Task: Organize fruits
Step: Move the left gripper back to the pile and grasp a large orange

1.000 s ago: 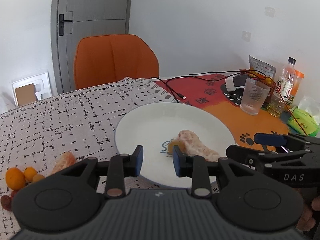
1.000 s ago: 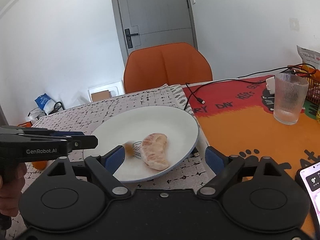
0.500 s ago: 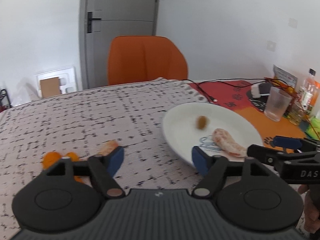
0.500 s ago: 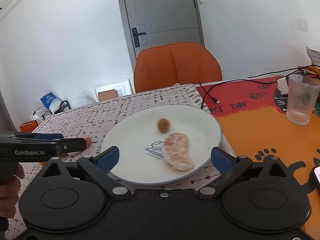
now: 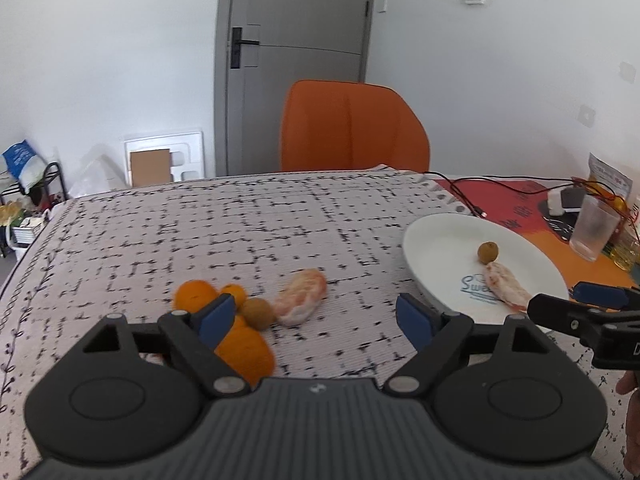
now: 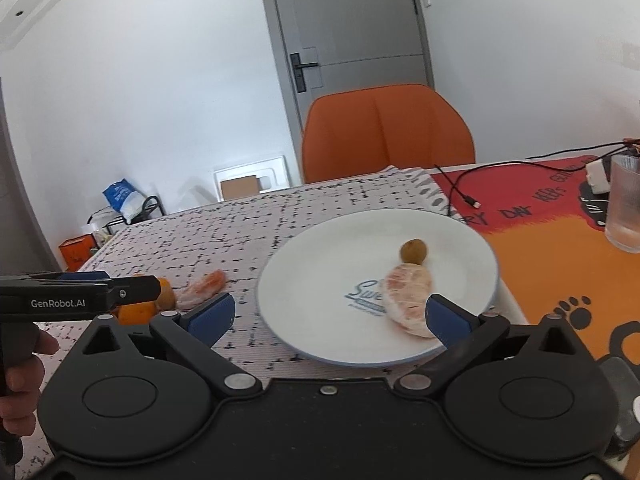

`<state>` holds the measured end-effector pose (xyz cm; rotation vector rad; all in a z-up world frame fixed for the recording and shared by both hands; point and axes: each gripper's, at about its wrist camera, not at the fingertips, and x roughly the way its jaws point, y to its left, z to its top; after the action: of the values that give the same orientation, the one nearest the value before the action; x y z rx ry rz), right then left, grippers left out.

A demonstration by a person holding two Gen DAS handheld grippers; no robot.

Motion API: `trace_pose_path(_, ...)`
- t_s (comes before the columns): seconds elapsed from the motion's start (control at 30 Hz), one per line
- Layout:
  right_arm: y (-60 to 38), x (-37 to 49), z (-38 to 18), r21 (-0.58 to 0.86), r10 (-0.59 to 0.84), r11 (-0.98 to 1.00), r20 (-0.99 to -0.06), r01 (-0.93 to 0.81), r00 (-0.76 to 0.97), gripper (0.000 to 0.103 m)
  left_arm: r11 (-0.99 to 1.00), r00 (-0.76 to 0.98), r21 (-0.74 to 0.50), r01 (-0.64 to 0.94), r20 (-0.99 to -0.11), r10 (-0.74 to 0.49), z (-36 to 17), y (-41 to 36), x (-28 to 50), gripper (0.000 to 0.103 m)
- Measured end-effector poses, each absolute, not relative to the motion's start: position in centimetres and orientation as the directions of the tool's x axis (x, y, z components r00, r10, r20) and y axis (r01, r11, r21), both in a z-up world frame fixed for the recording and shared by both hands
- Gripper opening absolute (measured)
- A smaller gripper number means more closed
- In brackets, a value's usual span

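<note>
Both tongs are empty and stand wide, and both have just been opening with nothing between the pads. The left tongs (image 5: 312, 316) hang over the patterned worktop (image 5: 240, 224), and the loose fruits lie just in front of them: a large orange (image 5: 244, 350) at about 9 o'clock from the gap, partly behind the left pad, a brown longan (image 5: 259, 313) just beyond it, two smaller oranges (image 5: 196, 295) at 10 o'clock, and a peeled pomelo piece (image 5: 302, 297) near 12 o'clock, touching or almost touching the longan. The right tongs (image 6: 328, 316) hover at the near rim of the white plate (image 6: 304, 280). On the plate there are already a pomelo segment (image 6: 406, 296) and, just behind it at its 12 o'clock, a second longan (image 6: 414, 251); the two seem to touch. I judge that the step in hand is the return to the pile for the next fruit, with most of the fruits not yet on the plate. The next move calls for the left tongs to go lower around one fruit only, probably the pomelo piece, which is soft and needs a gentle grip. Farther away stand a glass (image 6: 624, 204) at 2 o'clock and an orange chair (image 5: 352, 128).
</note>
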<state>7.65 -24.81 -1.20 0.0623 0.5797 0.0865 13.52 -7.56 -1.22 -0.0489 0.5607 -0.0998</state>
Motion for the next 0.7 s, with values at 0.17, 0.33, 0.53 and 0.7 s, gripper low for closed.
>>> trace_pose_path(0.17,-23.6,7.9,-1.4,0.085,0.129,0.992,-0.55,-0.098,0.825,0.103,0.995,0.84,-0.082,0.049,-0.535,-0.086,-1.6,-6.3,12.9,0.086)
trace_pose_path(0.33,-22.3,8.1,-1.5,0.082,0.146,0.989,-0.557,-0.121,0.818,0.103,0.995,0.838,-0.094,0.026,-0.541,-0.073,-2.2,-5.1,12.6,0.086)
trace_pose_path(0.53,-21.0,8.9,-1.8,0.085,0.17,0.985,-0.575,-0.148,0.801,0.103,0.993,0.839,-0.115,-0.003,-0.54,-0.06,-2.7,-3.8,12.6,0.086)
trace_pose_path(0.7,-20.1,9.3,-2.2,0.102,0.198,0.98,-0.594,-0.171,0.78,0.103,0.993,0.838,-0.122,-0.006,-0.543,-0.062,-3.3,-3.4,13.0,0.085)
